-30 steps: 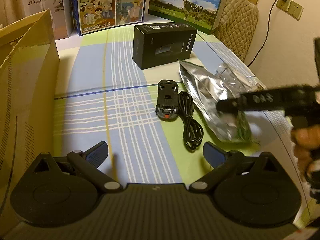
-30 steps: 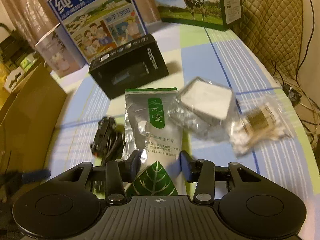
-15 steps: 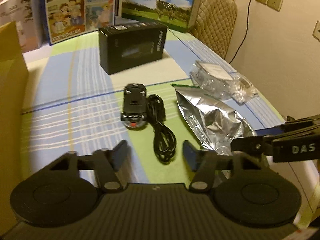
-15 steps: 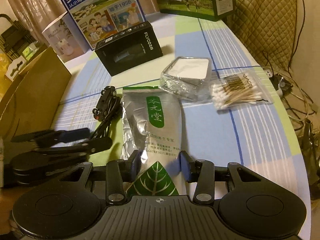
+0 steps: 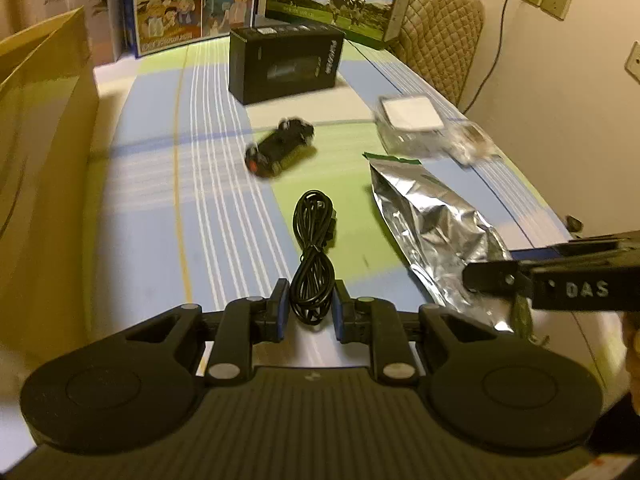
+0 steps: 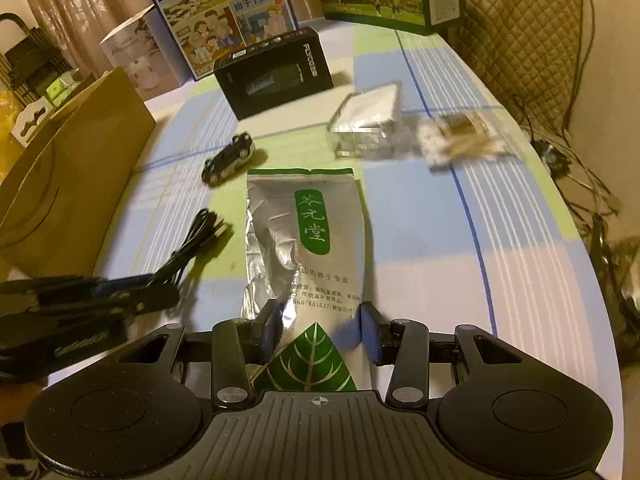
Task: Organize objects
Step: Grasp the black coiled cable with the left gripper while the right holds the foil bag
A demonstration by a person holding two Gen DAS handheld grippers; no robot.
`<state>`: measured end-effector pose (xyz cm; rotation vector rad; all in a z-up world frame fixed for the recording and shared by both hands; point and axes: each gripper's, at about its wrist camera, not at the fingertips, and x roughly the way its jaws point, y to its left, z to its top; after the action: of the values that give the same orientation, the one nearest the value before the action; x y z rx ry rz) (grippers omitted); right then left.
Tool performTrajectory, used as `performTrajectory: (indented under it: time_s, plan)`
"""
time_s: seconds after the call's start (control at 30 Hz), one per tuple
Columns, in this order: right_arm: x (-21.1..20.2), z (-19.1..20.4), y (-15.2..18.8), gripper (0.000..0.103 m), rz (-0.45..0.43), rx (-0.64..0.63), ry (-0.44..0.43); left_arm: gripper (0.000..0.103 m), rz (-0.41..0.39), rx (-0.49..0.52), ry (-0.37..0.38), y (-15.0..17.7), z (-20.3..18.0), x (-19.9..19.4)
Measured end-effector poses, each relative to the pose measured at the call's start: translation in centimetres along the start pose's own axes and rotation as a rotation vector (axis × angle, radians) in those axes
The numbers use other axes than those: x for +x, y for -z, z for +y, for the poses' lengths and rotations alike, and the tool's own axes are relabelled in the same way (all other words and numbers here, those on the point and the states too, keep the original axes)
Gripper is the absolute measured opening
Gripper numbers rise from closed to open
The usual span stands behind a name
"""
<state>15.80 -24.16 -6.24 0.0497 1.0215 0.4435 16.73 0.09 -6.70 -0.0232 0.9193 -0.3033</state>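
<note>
My left gripper (image 5: 309, 308) is shut on the near end of a coiled black cable (image 5: 314, 240), which stretches away over the checked tablecloth. A black toy car (image 5: 280, 152) lies diagonally beyond it, blurred and apart from the cable. My right gripper (image 6: 320, 328) is shut on the leaf-printed bottom end of a silver pouch (image 6: 308, 240) with a green label. In the left wrist view the pouch (image 5: 432, 232) lies to the right, with the right gripper (image 5: 496, 268) at its near end. The right wrist view shows the left gripper (image 6: 160, 288) and cable (image 6: 200, 236) at left.
A black box (image 5: 286, 62) stands mid-table. A clear box of white pads (image 6: 366, 120) and a bag of cotton swabs (image 6: 460, 136) lie at right. A brown paper bag (image 5: 40, 140) stands at left. Milk cartons (image 5: 192, 4) line the back, beside a padded chair (image 5: 436, 48).
My left gripper moved right over the cable and went from open to shut on it. The toy car shifted away from the cable and turned diagonal. My right gripper kept hold of the pouch.
</note>
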Motion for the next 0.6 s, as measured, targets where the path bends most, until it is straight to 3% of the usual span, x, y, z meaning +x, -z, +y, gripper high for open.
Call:
performTrajectory:
  time_s: [0.17, 0.23, 0.33, 0.43, 0.6]
  plan:
    - [-1.8, 0.0, 2.7, 0.042, -0.008, 0.029, -0.02, 0.018, -0.002, -0.005, -0.008, 2.9, -0.2, -2.9]
    - [-2.0, 0.0, 3.3, 0.054, -0.015, 0.039, -0.037, 0.032, -0.009, -0.005, -0.018, 3.7, 0.1, -3.6]
    - [-2.1, 0.2, 3.2, 0.074, -0.045, 0.044, -0.026, 0.043, -0.031, -0.022, -0.025, 3.9, 0.9, -4.4]
    - [-1.9, 0.5, 2.7, 0.077, -0.058, 0.041, -0.034, 0.052, -0.051, -0.057, -0.017, 3.6, 1.4, -4.7]
    - [-0.4, 2.0, 2.6, 0.079, -0.023, -0.047, 0.001, 0.058, -0.063, -0.054, 0.011, 3.2, 1.2, -4.5]
